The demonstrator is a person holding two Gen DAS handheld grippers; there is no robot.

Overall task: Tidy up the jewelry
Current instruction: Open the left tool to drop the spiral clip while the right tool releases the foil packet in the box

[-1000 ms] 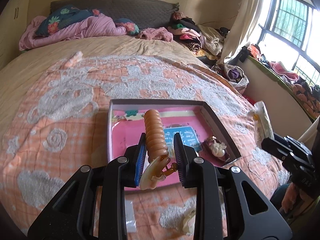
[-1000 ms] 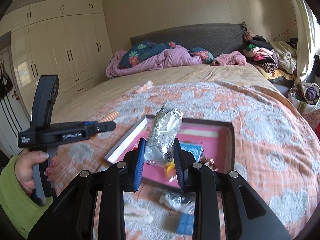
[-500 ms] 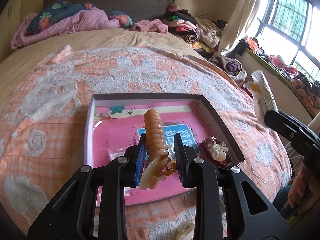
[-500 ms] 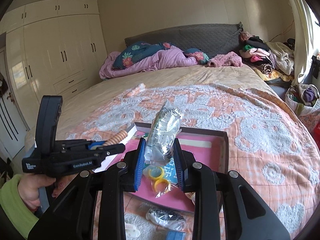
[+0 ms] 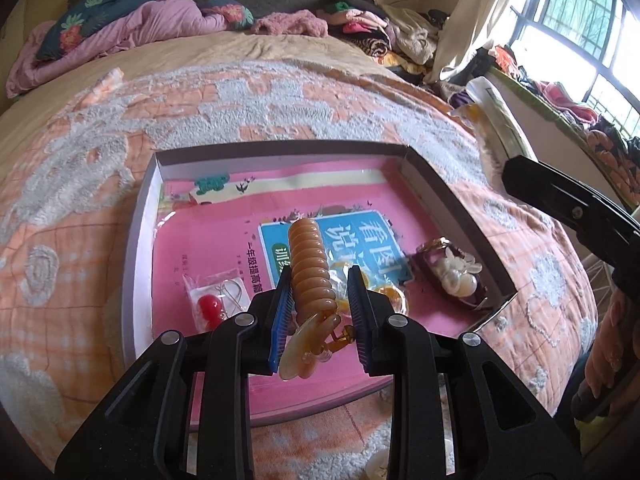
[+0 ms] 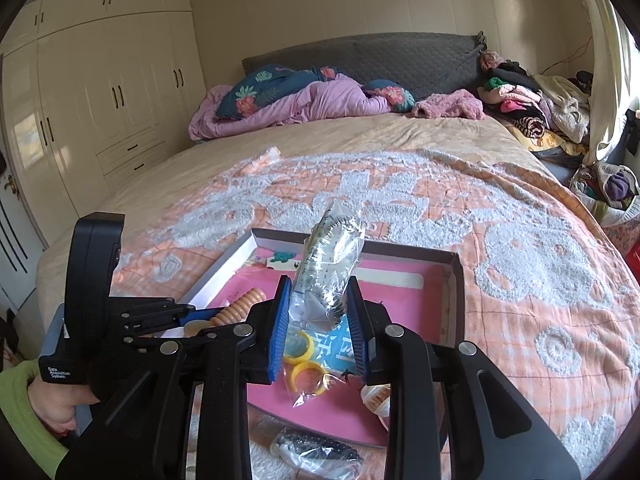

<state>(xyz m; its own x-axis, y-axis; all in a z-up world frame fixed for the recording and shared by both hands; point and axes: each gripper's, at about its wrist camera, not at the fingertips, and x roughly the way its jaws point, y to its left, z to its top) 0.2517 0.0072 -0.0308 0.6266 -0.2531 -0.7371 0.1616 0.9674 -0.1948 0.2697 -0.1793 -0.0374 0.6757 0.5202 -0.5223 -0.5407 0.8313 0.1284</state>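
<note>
A shallow box (image 5: 138, 240) with a pink printed bottom lies on the bedspread. My left gripper (image 5: 319, 312) is shut on an orange ribbed hair clip (image 5: 309, 264) and hangs over the box's near part. My right gripper (image 6: 318, 320) is shut on a clear plastic packet (image 6: 330, 264) with a dark comb-like piece inside, above the box (image 6: 454, 280). In the box lie a packet with a red bead (image 5: 208, 306), yellow rings in a bag (image 6: 304, 368) and a dark clip with white pearls (image 5: 458, 276). The left gripper also shows in the right wrist view, its hair clip (image 6: 240, 308) sticking out.
A bagged dark beaded item (image 6: 316, 446) lies on the bedspread in front of the box. The orange and white blanket (image 5: 280, 100) spreads all around. Pillows and a purple quilt (image 6: 304, 104) are at the headboard, piled clothes (image 6: 520, 108) at the right, a wardrobe (image 6: 100, 100) at the left.
Both grippers have moved forward and lower over the box, which now looks larger. Each still grips its item. More items inside the box have come into view.
</note>
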